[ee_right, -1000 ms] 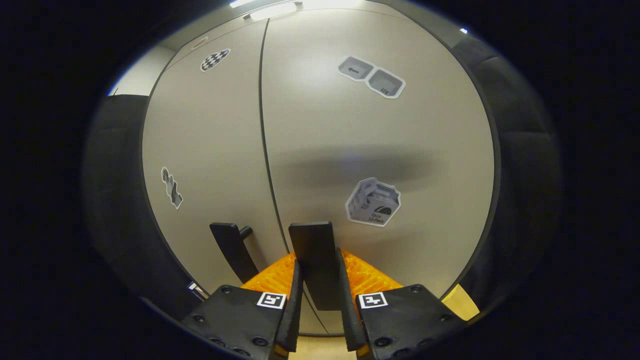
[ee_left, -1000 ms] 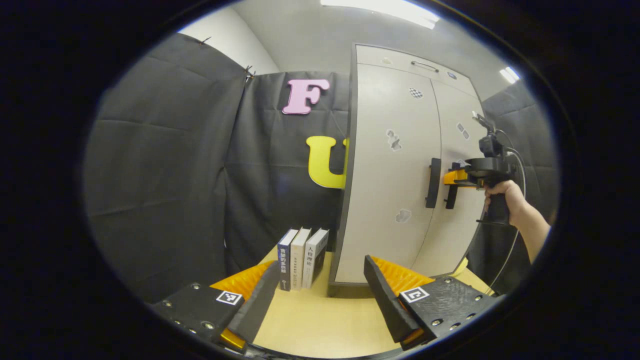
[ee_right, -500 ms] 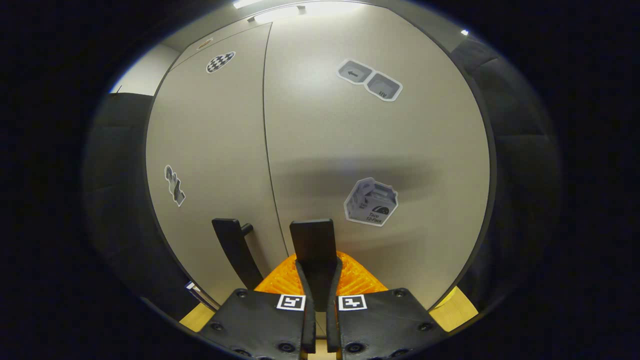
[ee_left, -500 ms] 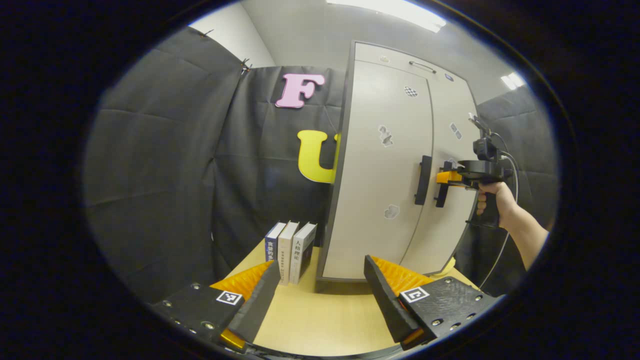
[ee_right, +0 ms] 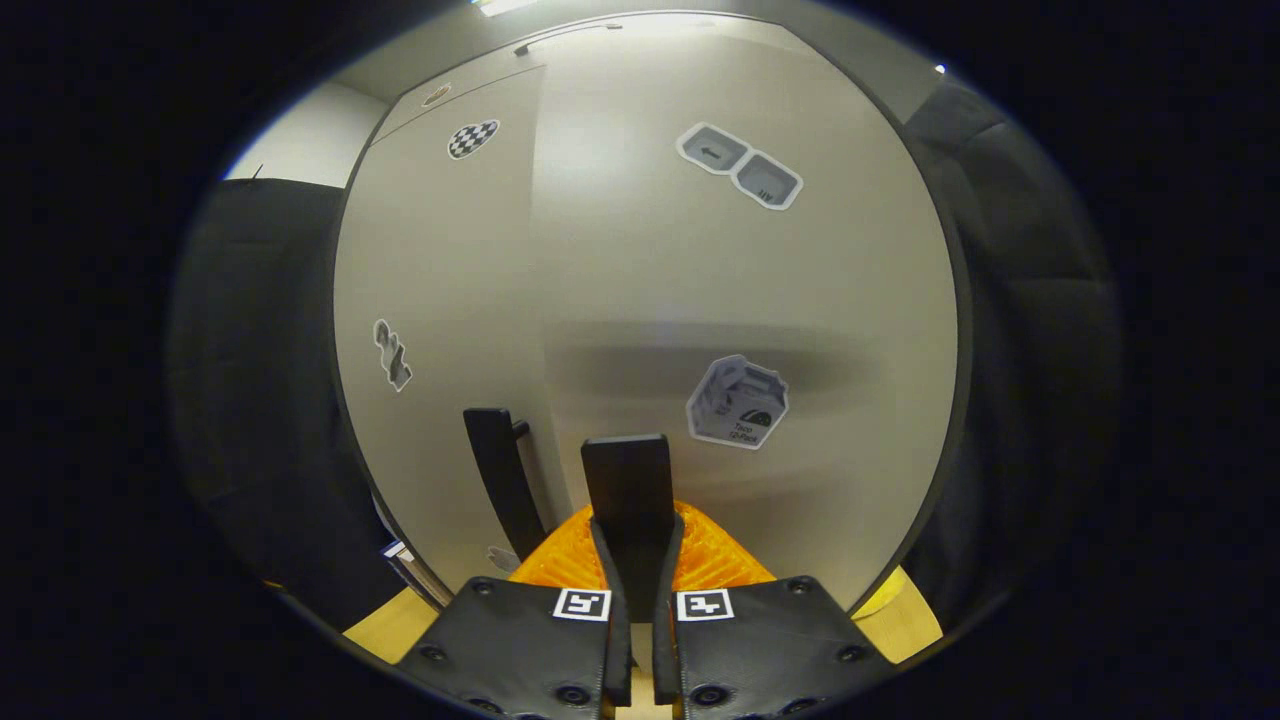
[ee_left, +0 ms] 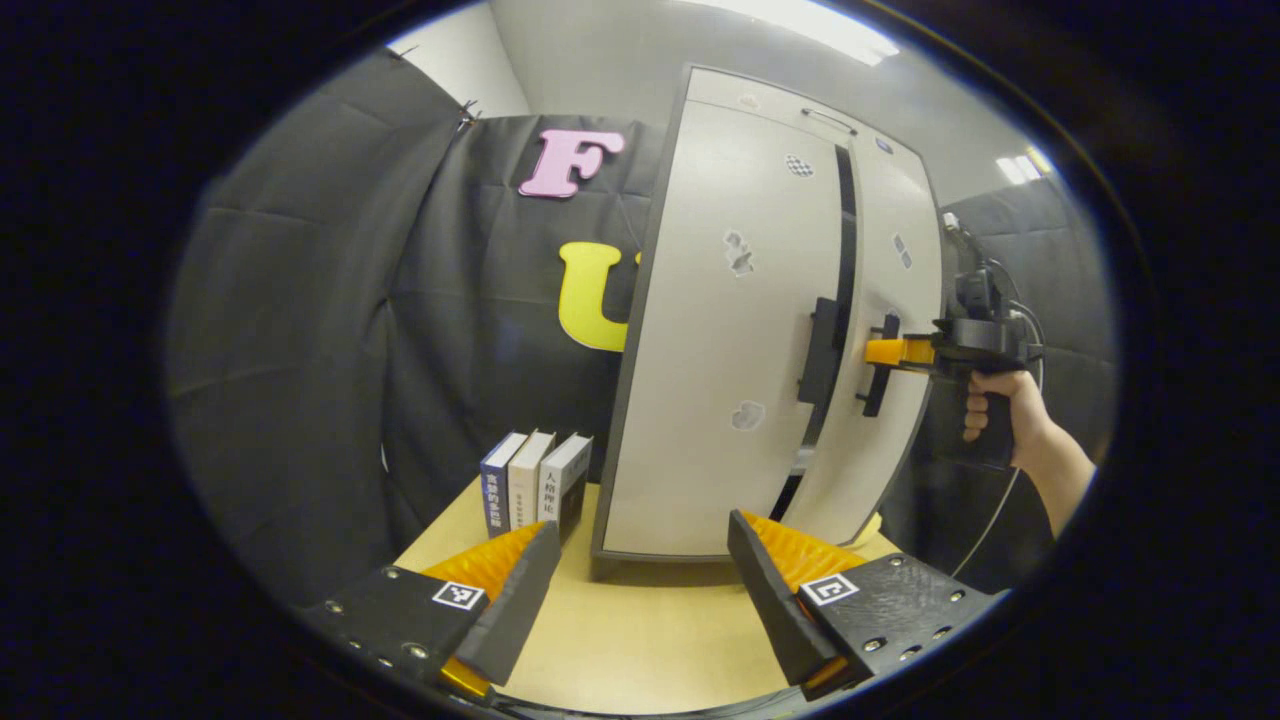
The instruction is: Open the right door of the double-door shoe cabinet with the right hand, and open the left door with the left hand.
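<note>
The pale double-door shoe cabinet (ee_left: pixel 700 120) stands on a wooden table. In the left gripper view its right door (ee_left: pixel 900 280) stands slightly ajar, with a dark gap between it and the left door (ee_left: pixel 720 330). A hand holds my right gripper (ee_left: pixel 885 352), which is shut on the right door's dark upright handle (ee_left: pixel 876 385). The left door's handle (ee_left: pixel 822 350) is free. My left gripper (ee_left: pixel 640 590) hangs open above the table, well short of the cabinet. In the right gripper view my right gripper (ee_right: pixel 637 535) clamps the right handle (ee_right: pixel 628 480), with the left handle (ee_right: pixel 500 480) beside it.
Three books (ee_left: pixel 535 485) stand upright on the table (ee_left: pixel 640 640) just left of the cabinet. Black cloth walls close in behind and to the left. A cable hangs from the right gripper near the person's forearm (ee_left: pixel 1060 470).
The right gripper closed on the right door's handle and pulled; the door has swung out and a dark gap has opened between the doors. The left gripper stays open.
</note>
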A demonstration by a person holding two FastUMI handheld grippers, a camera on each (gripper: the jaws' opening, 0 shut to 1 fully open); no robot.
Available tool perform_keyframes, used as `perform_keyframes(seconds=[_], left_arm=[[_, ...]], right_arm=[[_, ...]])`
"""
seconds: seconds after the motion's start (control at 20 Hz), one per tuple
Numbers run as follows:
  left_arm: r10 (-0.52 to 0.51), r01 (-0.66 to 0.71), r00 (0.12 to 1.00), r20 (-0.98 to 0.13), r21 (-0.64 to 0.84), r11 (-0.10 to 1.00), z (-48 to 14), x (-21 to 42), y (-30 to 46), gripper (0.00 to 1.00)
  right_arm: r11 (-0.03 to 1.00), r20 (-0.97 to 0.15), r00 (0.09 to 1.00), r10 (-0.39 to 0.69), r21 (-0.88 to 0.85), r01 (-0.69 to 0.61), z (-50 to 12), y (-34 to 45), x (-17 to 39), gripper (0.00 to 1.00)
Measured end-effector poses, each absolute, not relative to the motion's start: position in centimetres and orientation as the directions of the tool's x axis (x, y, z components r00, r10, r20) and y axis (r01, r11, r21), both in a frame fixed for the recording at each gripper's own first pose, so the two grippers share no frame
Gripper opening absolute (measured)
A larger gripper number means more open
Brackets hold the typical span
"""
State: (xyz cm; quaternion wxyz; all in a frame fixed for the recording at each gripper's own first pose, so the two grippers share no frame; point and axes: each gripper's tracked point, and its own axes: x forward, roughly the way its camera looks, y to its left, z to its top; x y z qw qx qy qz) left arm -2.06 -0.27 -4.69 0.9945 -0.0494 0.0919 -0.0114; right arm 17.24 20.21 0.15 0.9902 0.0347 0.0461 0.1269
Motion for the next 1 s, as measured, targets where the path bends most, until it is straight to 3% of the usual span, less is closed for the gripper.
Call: perform_keyframes(seconds=[0.75, 1.0], left_arm=[[0.035, -0.042, 0.989, -0.143, -0.041, 0.998, -3.2, -1.1, -3.3, 1.00], [0.092, -0.097, 0.985, -0.148, -0.026, 0.995, -3.4, -1.7, -3.9, 0.96]], right_arm=[[0.876, -0.079, 0.873, 0.482, 0.073, -0.477, -0.5, 16.4, 10.9, 0.10], [0.833, -0.079, 0.830, 0.553, 0.073, -0.548, -0.4, 15.4, 9.9, 0.10]])
